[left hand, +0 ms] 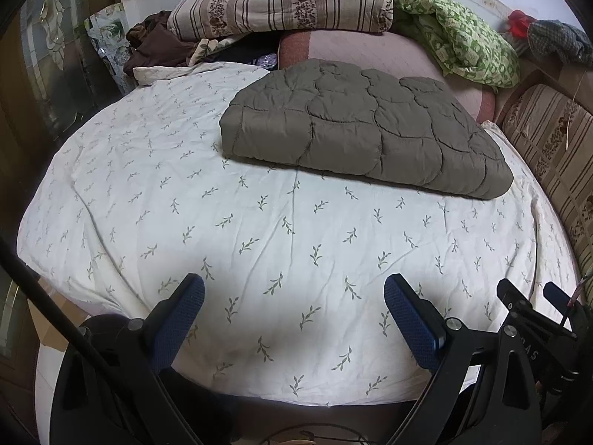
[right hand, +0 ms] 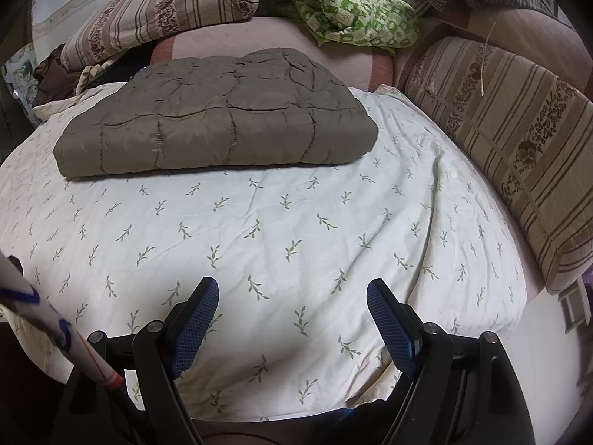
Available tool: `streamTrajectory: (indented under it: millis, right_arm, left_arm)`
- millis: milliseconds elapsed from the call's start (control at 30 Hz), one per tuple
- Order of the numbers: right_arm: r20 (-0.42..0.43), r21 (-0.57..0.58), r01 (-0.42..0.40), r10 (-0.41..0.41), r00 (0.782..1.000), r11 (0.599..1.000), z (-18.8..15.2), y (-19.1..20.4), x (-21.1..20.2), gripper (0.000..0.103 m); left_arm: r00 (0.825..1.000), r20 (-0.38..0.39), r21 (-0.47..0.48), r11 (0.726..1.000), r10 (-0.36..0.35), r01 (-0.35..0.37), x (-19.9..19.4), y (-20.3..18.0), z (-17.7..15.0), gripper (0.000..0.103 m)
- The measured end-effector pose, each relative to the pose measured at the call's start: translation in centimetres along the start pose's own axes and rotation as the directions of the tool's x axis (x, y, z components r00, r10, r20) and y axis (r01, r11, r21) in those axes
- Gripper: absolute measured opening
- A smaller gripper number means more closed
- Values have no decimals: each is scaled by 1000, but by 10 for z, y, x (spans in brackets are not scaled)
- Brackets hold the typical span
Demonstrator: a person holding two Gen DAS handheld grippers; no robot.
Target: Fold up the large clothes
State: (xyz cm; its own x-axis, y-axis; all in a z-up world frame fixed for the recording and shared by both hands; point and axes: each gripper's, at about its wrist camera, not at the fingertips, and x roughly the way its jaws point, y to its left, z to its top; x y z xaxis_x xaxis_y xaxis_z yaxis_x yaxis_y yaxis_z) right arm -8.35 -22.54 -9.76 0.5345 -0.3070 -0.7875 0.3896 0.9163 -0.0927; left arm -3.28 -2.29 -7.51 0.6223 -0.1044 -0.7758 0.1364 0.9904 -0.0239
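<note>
Quilted coat [left hand: 363, 129] lies folded flat on the far half of the bed sheet [left hand: 259, 241], looks done. Left gripper [left hand: 294, 319] and right gripper [right hand: 292, 319] hang over the near edge, wide open, empty, clear of it.

Matt quilted padded garment [left hand: 367, 129], creased cotton-like sheet [left hand: 259, 230], textured claw pads [left hand: 181, 322]

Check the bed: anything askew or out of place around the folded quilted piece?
Nothing stands out. The grey quilted garment lies folded flat on the leaf-print sheet, edges roughly even. The green patterned cloth is bunched up by the headboard, clear of the fold. Left gripper and right gripper are open, holding nothing.
</note>
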Motion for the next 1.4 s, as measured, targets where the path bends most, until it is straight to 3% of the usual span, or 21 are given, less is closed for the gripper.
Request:
streamTrajectory:
  millis: [400,1400]
  right_arm:
    - [-17,-9,9,-9,1000,1000,-4,2,5,86]
    - [-30,8,-6,6,1000,1000,-10,-6,9,86]
  left_arm:
    - [1000,29,44,999,10,-12,-4,-9,-2,97]
    - [999,-50,73,997,4,0,16,-18,-13,97]
